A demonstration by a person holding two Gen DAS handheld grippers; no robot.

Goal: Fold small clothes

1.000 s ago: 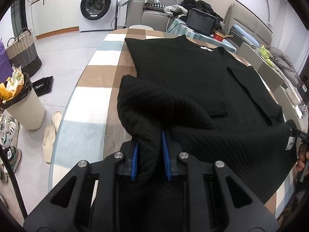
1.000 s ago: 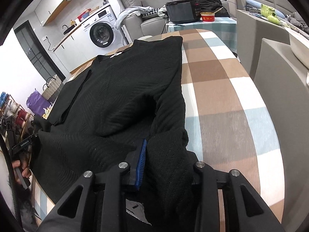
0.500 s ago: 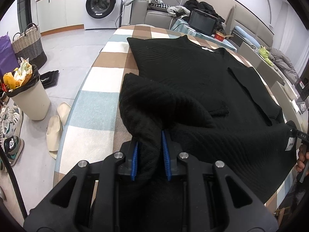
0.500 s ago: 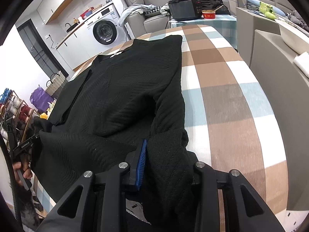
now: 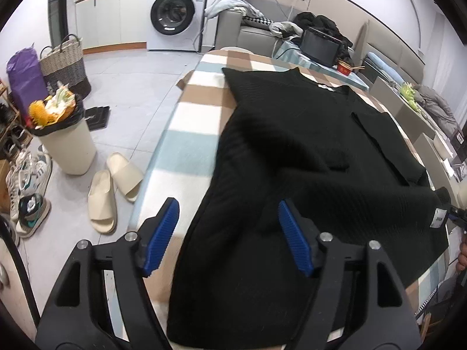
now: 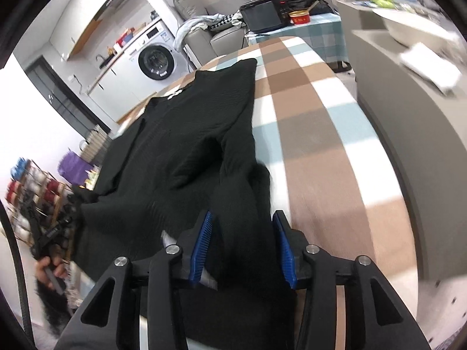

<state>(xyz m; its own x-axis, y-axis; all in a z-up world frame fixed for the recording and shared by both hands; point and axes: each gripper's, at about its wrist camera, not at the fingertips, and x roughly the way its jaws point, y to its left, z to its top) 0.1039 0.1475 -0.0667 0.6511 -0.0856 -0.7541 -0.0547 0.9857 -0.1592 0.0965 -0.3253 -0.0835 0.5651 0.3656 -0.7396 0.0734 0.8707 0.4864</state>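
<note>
A black knit sweater (image 5: 292, 134) lies spread on the checkered table (image 5: 192, 134), collar at the far end; it also shows in the right wrist view (image 6: 201, 122). My left gripper (image 5: 229, 234) is open, its blue pads wide apart on either side of the sweater's near hem, which lies loose between them. My right gripper (image 6: 243, 246) is open too, with the other hem corner and its sleeve lying between the pads. A white tag (image 5: 437, 221) hangs at the hem's right corner.
Beside the table's left edge on the floor stand a full bin (image 5: 62, 143), slippers (image 5: 112, 186), shoes and a woven basket (image 5: 64, 64). A washing machine (image 5: 173, 19) and sofa are at the back. A grey counter (image 6: 408, 110) runs along the table's right side.
Both grippers were shut on the sweater's hem and have opened, letting the fabric drop onto the table. Both have pulled back and risen a little.
</note>
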